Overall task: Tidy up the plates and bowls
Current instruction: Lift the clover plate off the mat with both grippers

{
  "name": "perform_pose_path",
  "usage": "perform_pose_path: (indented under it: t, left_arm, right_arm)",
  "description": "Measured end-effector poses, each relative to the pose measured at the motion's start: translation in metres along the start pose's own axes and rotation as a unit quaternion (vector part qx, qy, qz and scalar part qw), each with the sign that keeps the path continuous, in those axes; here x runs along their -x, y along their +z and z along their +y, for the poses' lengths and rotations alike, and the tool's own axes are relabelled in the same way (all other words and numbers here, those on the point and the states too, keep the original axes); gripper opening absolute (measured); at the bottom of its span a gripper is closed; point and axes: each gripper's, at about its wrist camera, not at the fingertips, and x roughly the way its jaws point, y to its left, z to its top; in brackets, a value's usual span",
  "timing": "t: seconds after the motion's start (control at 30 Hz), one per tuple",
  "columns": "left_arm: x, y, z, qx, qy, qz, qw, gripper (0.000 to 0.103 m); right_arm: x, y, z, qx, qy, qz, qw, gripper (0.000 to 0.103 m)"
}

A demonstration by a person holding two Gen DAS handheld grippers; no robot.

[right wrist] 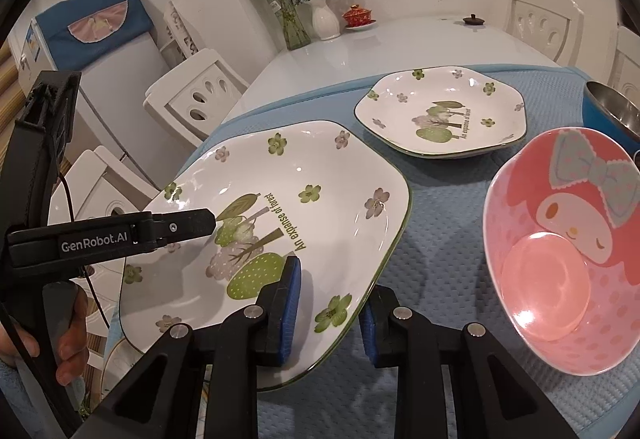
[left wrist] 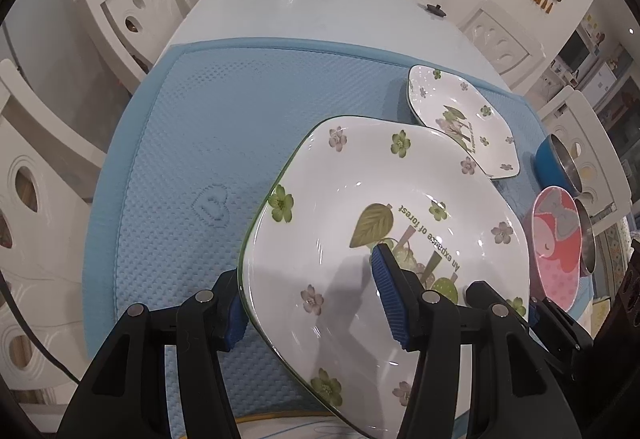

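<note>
Over the blue mat [left wrist: 208,143], the large plate [left wrist: 384,239] is being gripped at opposite rims by the left gripper [left wrist: 308,303] and right gripper [right wrist: 330,303]. The small plate [right wrist: 440,115] is being seen at 1 o'clock, the pink bowl [right wrist: 560,239] at 3 o'clock.

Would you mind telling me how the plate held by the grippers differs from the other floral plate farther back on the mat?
The held plate is gripped at opposite rims by the left gripper and right gripper and tilted, one edge raised; the far plate lies flat and untouched on the blue mat. The held plate also looks larger, though it is nearer the cameras. Both are white with green rims, scattered flowers and the same tree motif with lettering.
</note>
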Motion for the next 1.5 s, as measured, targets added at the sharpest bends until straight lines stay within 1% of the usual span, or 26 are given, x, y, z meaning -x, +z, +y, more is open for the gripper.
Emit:
perform_pose_path:
  t: [0.2, 0.3, 0.37, 0.73, 1.23, 1.5]
  left_arm:
    - [0.004, -0.002, -0.002, 0.001, 0.005, -0.003, 1.0000, 0.052]
    - [0.005, -0.003, -0.002, 0.006, 0.008, 0.003, 0.9999, 0.052]
    - [0.006, -0.004, -0.003, 0.007, 0.003, 0.006, 0.9999, 0.052]
    - [0.011, -0.006, -0.012, 0.000, 0.003, 0.006, 1.0000, 0.052]
    - [0.026, -0.015, -0.022, -0.007, 0.019, -0.009, 0.9998, 0.052]
    - [0.030, -0.021, -0.022, -0.007, 0.019, -0.015, 0.9997, 0.052]
  right_arm:
    - [0.003, 0.000, -0.002, -0.002, 0.006, -0.001, 1.000, 0.025]
    - [0.005, -0.001, -0.003, -0.006, 0.012, 0.001, 1.000, 0.025]
    - [0.006, -0.001, -0.005, -0.012, 0.017, 0.002, 1.000, 0.025]
    - [0.014, -0.004, -0.012, -0.016, 0.019, -0.001, 1.000, 0.025]
    - [0.023, -0.012, -0.018, -0.019, 0.034, 0.006, 0.999, 0.026]
    - [0.025, -0.013, -0.018, -0.013, 0.041, 0.008, 0.999, 0.026]
